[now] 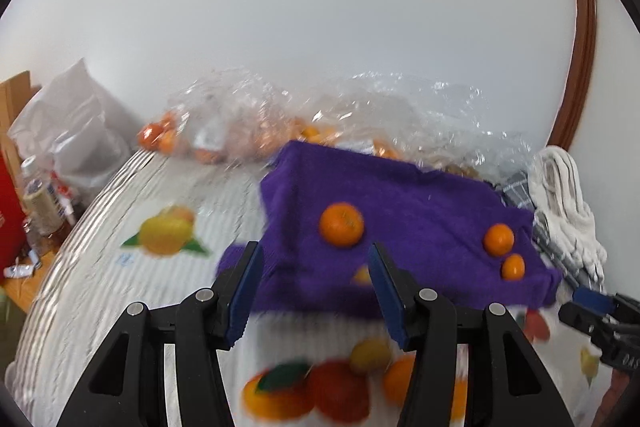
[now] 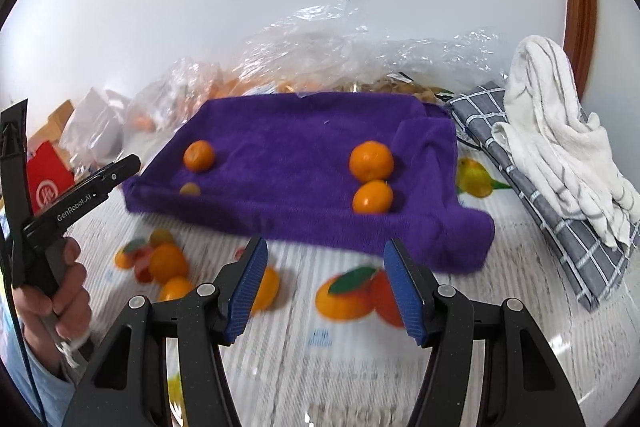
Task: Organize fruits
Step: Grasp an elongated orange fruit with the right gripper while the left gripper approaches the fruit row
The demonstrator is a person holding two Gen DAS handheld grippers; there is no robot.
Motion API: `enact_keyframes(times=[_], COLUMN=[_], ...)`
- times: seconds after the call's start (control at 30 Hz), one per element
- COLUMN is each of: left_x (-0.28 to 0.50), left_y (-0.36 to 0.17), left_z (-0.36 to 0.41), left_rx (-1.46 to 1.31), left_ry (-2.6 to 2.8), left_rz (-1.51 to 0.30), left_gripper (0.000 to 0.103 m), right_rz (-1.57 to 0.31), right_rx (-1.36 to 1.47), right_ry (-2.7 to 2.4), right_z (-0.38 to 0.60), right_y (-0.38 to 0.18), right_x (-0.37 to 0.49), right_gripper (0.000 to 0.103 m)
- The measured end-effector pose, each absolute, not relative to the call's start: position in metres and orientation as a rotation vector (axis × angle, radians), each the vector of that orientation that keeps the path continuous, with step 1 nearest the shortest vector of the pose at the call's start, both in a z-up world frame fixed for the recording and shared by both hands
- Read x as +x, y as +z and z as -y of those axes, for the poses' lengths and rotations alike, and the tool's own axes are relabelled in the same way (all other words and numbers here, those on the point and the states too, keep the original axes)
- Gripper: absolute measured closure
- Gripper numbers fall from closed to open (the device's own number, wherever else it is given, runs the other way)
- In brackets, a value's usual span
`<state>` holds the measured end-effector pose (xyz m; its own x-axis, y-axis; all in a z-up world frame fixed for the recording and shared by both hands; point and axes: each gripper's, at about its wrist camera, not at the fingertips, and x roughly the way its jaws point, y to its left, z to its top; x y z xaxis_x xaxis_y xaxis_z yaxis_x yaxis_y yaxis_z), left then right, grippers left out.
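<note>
A purple towel [image 1: 400, 195] [image 2: 304, 147] lies on the table with loose oranges on it. In the left wrist view one orange [image 1: 342, 224] sits just beyond my left gripper [image 1: 314, 251], and two more [image 1: 498, 239] [image 1: 513, 266] lie at the towel's right. The left gripper is open, with nothing between its blue pads. In the right wrist view a pair of oranges [image 2: 371, 161] [image 2: 373, 196] sits to the right and one orange [image 2: 199, 155] to the left. My right gripper [image 2: 327, 245] hangs open and empty in front of the towel's near edge.
Clear plastic bags with oranges [image 1: 256, 131] [image 2: 304, 43] pile up behind the towel. A grey checked cloth [image 2: 532, 195] and a white towel [image 2: 560, 147] lie at the right. Bottles [image 1: 40, 203] and a red box [image 2: 46, 179] stand at the left. The tablecloth [image 2: 320, 355] bears printed fruit.
</note>
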<state>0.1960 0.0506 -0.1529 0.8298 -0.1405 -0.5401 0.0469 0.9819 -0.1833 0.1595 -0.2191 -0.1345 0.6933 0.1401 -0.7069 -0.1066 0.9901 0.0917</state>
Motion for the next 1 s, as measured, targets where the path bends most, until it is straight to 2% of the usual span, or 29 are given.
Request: enact_keyframes(times=[0.17, 0.33, 0.53, 0.7, 1.0], left_x=[0.165, 0.144, 0.145, 0.145, 0.146], left_y=[-0.169, -0.180, -0.186, -0.187, -0.188], left_z=[-0.075, -0.086, -0.089, -0.087, -0.085], left_rx=[-0.179, -0.181, -0.210, -0.203, -0.205], left_ry=[-0.100, -0.097, -0.103, -0.097, -0.104], left_rz=[-0.654, -0.682, -0.716, -0.720, -0.731], left_gripper=[0.051, 0.051, 0.051, 0.051, 0.050], right_rz=[-0.811, -0.844, -0.893, -0.968, -0.982], right_rx=[0.086, 0.076, 0.093, 0.141, 0.180], right_ry=[0.178, 0.214, 0.229, 0.241, 0.261], right_z=[0.214, 0.194, 0.181, 0.178, 0.181], right_y=[-0.142, -0.155, -0.163, -0.178, -0.186], right_x=[0.141, 0.143, 0.161, 0.181, 0.189], right_gripper=[0.042, 0.050, 0.055, 0.064, 0.068])
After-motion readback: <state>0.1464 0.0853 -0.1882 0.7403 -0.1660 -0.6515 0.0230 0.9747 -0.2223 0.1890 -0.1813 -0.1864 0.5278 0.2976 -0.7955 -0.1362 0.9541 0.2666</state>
